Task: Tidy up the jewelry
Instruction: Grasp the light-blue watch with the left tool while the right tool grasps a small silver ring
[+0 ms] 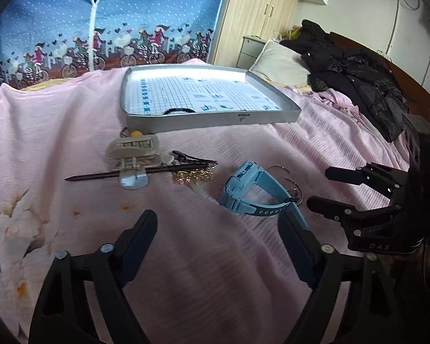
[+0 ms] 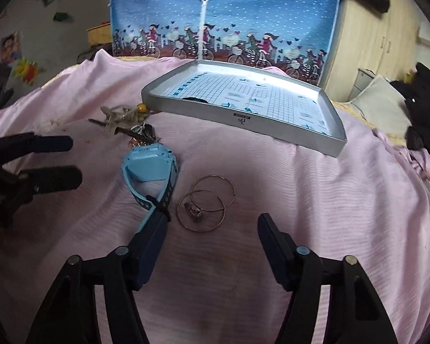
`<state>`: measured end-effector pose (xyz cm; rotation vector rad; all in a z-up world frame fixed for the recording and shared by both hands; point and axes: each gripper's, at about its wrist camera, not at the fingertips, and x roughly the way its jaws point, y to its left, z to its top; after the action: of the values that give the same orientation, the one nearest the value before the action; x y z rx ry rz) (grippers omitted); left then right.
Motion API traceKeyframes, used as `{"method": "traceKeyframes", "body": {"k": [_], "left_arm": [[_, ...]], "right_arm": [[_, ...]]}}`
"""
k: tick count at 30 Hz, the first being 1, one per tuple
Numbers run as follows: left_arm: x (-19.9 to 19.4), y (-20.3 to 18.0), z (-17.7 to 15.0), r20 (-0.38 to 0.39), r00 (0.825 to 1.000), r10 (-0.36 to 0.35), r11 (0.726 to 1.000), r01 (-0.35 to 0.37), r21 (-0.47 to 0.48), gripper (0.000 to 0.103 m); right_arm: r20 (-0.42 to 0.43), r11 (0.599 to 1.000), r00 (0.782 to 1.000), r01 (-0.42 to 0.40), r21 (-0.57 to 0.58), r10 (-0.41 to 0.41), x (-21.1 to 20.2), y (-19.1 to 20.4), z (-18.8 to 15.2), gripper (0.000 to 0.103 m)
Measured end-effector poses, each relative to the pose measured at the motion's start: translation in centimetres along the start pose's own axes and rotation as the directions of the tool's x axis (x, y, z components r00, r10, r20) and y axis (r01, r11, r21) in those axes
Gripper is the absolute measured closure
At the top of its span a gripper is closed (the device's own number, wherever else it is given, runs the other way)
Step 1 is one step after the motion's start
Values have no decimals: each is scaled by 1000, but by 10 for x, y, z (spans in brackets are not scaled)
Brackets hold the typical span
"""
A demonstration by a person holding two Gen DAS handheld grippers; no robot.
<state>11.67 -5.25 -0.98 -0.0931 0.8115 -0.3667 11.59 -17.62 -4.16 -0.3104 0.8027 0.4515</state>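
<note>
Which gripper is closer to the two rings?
Right. The right gripper hovers open just in front of the rings. The left gripper, also open, sits farther off, beyond the blue watch.

Bare pink bedspread (image 2: 272, 172) lies open between the hoop rings (image 2: 206, 202) and the silver box lid (image 2: 315, 140), giving a clear path to the lid's near wall. On the left, the blue watch (image 2: 150, 172) and the pile of hair clips (image 1: 137, 154) crowd the way. A black coat (image 1: 358, 77) blocks the far right.
</note>
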Motion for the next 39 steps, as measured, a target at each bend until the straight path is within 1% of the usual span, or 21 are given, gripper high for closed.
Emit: {"method": "traceKeyframes", "body": {"k": [1,3,5,6,8,9,10,14,15,17,19,20,22,23,25,26,27,29,33,36,39], "left_arm": [[4,0,2,-9,1000,-7,1000,7,1,30],[10,0,5,-16,1000,-23,1000,23,-5,32],[16,1,9,-21,999,-49,999,49,-11,35],[20,1,12,-24,998,-58,998,58,-12,37],[27,0,16,-26,997,-74,997,74,-14,45],[30,-1,18,-28,997,-78,997,77,-19,48],[33,0,20,-29,996,-81,996,80,-27,49],[43,7,30,-24,995,-99,993,97,-73,49],[44,6,32,-24,995,-101,992,99,-76,49],[48,6,34,-35,993,-110,992,108,-72,51],[49,4,34,-47,992,-118,991,115,-64,63],[49,4,33,-55,991,-124,991,121,-59,65],[52,2,33,-63,990,-127,991,124,-54,73],[52,1,32,-65,990,-125,991,122,-52,74],[52,1,31,-61,991,-122,991,119,-54,77],[51,2,31,-61,990,-125,991,122,-61,78],[51,1,31,-59,991,-123,991,119,-64,81],[49,1,30,-58,992,-110,992,106,-63,83],[44,-2,28,-54,995,-85,995,82,-62,88],[38,-3,26,-48,995,-83,993,79,-83,89],[34,-1,25,-48,996,-73,991,67,-113,89]], "right_arm": [[3,1000,1000,-15,-1,15,3,-3,0,49],[7,999,999,-45,7,45,7,-9,0,54],[17,997,997,-78,11,78,10,-12,1,57],[23,996,995,-93,14,93,11,-13,1,58],[30,991,991,-134,25,133,16,-15,2,63],[29,990,990,-140,24,139,17,-15,2,67],[28,990,990,-142,20,142,20,-15,2,70],[25,987,987,-162,23,161,25,-16,2,73],[23,986,986,-163,24,162,27,-16,2,74],[23,985,986,-167,34,166,28,-17,1,77],[26,984,985,-172,38,171,28,-18,1,85],[28,984,984,-177,36,176,28,-18,1,86],[27,982,983,-185,27,184,28,-16,0,90],[24,982,982,-188,20,187,29,-14,0,90],[19,981,981,-194,5,194,29,-11,0,95],[17,980,980,-197,-1,197,29,-10,-1,95],[17,980,980,-197,-5,197,29,-9,-1,96],[25,981,980,-196,0,196,28,-10,-1,96],[63,976,977,-209,61,205,23,-19,0,96],[104,971,973,-218,98,208,16,-27,2,96],[119,968,971,-221,115,207,14,-31,4,96]]}}
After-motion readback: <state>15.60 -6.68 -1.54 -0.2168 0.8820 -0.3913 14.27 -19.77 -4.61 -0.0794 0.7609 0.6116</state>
